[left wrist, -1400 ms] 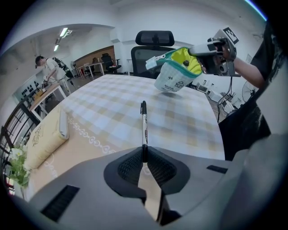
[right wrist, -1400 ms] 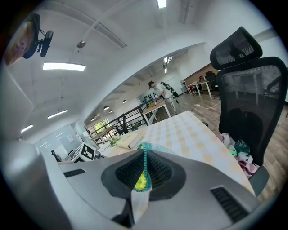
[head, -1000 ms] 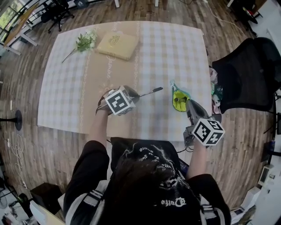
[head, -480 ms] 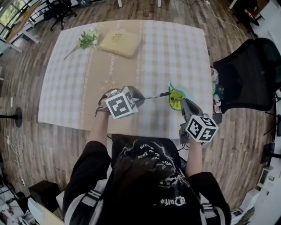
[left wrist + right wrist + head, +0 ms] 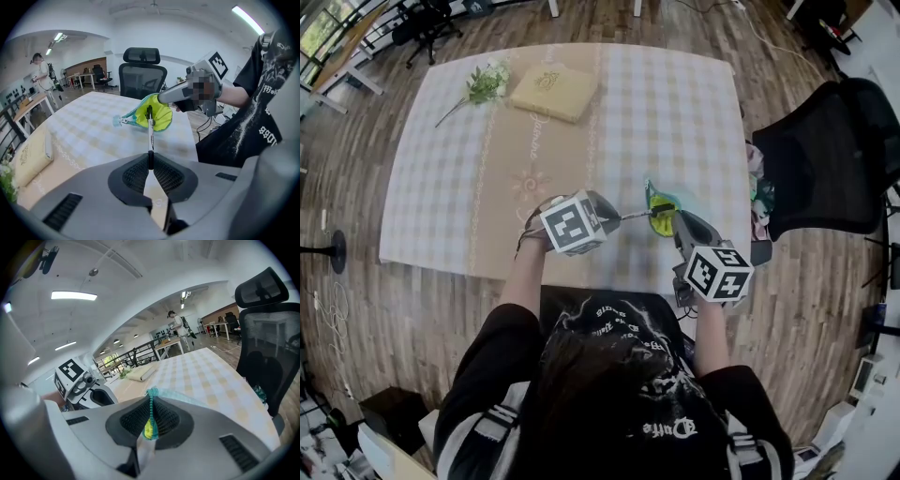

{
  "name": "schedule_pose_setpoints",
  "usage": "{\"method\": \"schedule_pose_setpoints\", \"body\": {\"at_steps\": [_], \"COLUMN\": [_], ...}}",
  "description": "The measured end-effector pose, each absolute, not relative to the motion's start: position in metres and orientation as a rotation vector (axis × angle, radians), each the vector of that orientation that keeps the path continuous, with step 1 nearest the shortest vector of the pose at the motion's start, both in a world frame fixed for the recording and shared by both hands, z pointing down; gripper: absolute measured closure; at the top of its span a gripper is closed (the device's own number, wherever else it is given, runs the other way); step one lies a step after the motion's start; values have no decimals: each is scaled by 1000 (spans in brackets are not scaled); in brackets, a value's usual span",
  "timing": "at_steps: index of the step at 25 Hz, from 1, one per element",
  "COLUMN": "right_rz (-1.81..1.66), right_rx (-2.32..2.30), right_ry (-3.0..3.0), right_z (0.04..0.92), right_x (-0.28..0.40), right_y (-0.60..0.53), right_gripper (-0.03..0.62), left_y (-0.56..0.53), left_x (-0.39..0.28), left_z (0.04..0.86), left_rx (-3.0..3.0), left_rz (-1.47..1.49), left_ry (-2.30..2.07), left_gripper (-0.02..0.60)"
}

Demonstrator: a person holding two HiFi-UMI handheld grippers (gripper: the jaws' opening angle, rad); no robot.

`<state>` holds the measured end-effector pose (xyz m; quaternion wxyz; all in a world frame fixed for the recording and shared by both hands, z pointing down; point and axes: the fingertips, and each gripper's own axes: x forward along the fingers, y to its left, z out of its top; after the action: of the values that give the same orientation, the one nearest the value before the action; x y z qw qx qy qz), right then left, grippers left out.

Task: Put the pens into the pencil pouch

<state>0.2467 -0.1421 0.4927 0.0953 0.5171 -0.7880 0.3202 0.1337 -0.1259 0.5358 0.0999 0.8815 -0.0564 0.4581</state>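
Note:
My left gripper is shut on the rear end of a black pen that points right. In the left gripper view the pen runs from the jaws up to the open mouth of the yellow-green pencil pouch, and its tip is at the opening. The pouch has a teal zipper and hangs just above the table, held at its near edge by my right gripper. In the right gripper view that gripper pinches the zipper edge of the pouch.
The checked table carries a cream cushion-like pad and a flower sprig at its far left. A black office chair stands to the right of the table. A person stands far off in the room.
Both grippers came together: the left one carried the pen to the right, the right one brought the pouch left. The pen tip now meets the pouch mouth.

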Motion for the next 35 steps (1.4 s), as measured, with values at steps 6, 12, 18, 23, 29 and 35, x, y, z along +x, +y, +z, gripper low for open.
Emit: {"method": "schedule_pose_setpoints", "body": {"at_steps": [6, 12, 18, 23, 29, 35], "right_rz": [930, 936, 889, 882, 863, 845], "right_rx": [1474, 1432, 1378, 1334, 1288, 1215], "right_ry": [-2344, -2357, -2371, -2385, -2416, -2458], "right_z": [500, 493, 498, 499, 495, 489], "right_x": [239, 224, 209, 198, 188, 179], "right_y": [-141, -154, -134, -130, -128, -124], "right_gripper": [566, 566, 566, 566, 568, 568], "left_y": [-129, -150, -140, -138, -137, -138], "left_x": [152, 159, 163, 170, 183, 191], "left_z": [546, 542, 544, 538, 533, 531], "left_rx": [2608, 2626, 2674, 2689, 2696, 2679], "left_rz": [1405, 1460, 1482, 1439, 1337, 1215], "left_ry": [-166, -217, -302, -323, -350, -374], "left_gripper": [534, 534, 533, 533, 532, 532]}}
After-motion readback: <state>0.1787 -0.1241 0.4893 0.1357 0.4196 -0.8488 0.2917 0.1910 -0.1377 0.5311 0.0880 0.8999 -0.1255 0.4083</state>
